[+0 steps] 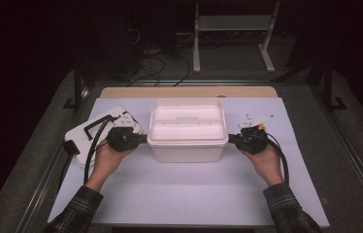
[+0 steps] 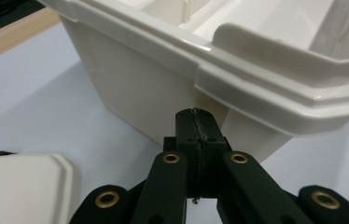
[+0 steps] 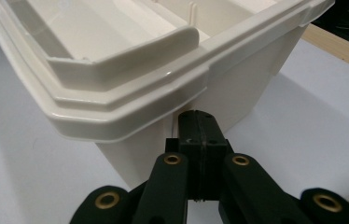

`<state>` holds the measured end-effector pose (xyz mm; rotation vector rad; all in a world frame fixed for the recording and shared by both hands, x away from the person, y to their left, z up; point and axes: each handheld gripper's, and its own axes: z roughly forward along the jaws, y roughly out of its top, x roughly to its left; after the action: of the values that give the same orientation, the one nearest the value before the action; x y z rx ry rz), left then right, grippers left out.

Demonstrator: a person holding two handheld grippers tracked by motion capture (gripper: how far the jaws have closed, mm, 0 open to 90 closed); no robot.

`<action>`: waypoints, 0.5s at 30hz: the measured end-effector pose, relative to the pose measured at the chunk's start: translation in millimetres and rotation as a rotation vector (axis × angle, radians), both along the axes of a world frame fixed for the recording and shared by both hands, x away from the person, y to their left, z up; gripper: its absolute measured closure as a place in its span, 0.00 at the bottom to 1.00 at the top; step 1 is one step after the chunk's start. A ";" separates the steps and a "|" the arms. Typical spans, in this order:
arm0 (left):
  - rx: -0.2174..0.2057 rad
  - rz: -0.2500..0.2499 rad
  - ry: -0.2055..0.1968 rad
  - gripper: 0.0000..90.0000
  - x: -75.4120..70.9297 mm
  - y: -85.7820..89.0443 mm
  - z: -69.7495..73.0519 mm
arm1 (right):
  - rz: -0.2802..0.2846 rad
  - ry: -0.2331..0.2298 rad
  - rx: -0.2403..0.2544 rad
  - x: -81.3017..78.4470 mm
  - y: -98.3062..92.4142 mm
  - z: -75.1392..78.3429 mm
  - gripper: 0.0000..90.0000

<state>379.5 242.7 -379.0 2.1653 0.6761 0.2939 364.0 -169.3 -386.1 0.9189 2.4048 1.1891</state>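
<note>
The box [image 1: 188,130] sits mid-desk on a white sheet [image 1: 189,194], a cream plastic tub with smooth, slightly glossy walls that taper toward the base and a stepped, thick rim with chamfered corners. Inside it rests a shallow tray of the same plastic, split by thin dividers into compartments, with a curved raised lip at each end. No brand, label or writing can be made out on it anywhere. The left hand-held gripper [image 1: 143,139] points at the box's left end, its matte black jaws pressed flat together with nothing between them; in the left gripper view [image 2: 197,122] the closed tips sit right under the overhanging rim, against or just short of the end wall, and I cannot tell which. The right hand-held gripper [image 1: 231,139] mirrors it at the other end, jaws likewise closed and empty, tips tucked beneath the rim in the right gripper view [image 3: 197,122]. Brass-coloured rivets stud the black links of both. Left of the box, behind the left hand, lies the lid [image 1: 97,130], flat, cream, with rounded corners and a black latch piece. A pale wood edge of the desk [image 1: 189,91] shows beyond the sheet. Plaid sleeves cover both forearms.
</note>
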 end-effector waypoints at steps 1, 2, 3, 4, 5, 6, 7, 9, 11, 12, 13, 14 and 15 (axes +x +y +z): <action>-0.005 -0.001 0.004 1.00 0.3 0.4 -0.2 | 0.006 -0.001 0.009 0.0 -1.2 -0.2 1.00; -0.011 -0.002 0.007 1.00 0.4 1.1 -0.3 | 0.008 0.005 0.020 -0.4 -2.3 -0.2 1.00; -0.015 -0.006 0.011 1.00 0.5 1.6 -0.5 | 0.012 0.006 0.026 -0.8 -2.9 -0.1 1.00; -0.016 -0.009 0.014 1.00 0.1 1.9 -0.6 | 0.012 0.003 0.027 -1.7 -2.8 0.2 1.00; -0.020 -0.009 0.016 1.00 -0.7 2.0 -0.6 | 0.012 0.002 0.027 -2.2 -2.6 0.2 1.00; -0.019 -0.012 0.014 1.00 -2.0 2.2 -0.3 | 0.014 0.007 0.028 -3.8 -2.8 0.4 1.00; -0.017 -0.012 0.013 1.00 -2.9 2.2 -0.2 | 0.014 0.007 0.028 -3.8 -2.8 0.4 1.00; -0.020 -0.016 0.016 1.00 -5.0 2.7 -0.3 | 0.019 0.005 0.029 -5.0 -3.0 0.3 1.00; -0.022 -0.016 0.017 1.00 -6.3 3.2 -0.4 | 0.024 0.006 0.032 -6.6 -3.0 0.1 1.00; -0.022 -0.016 0.018 1.00 -6.9 3.6 -0.3 | 0.025 0.007 0.035 -7.5 -3.1 0.0 1.00; -0.022 -0.018 0.018 1.00 -7.5 4.0 -0.2 | 0.027 0.009 0.036 -8.5 -3.2 -0.1 1.00; -0.024 -0.016 0.019 1.00 -8.3 4.1 -0.2 | 0.030 0.008 0.038 -9.3 -3.2 -0.2 1.00; -0.021 -0.018 0.018 1.00 -9.2 4.5 0.0 | 0.033 0.010 0.037 -10.6 -2.9 0.0 1.00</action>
<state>370.3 247.2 -379.0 2.1551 0.6671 0.2568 353.4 -172.2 -386.1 0.9012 2.4226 1.2483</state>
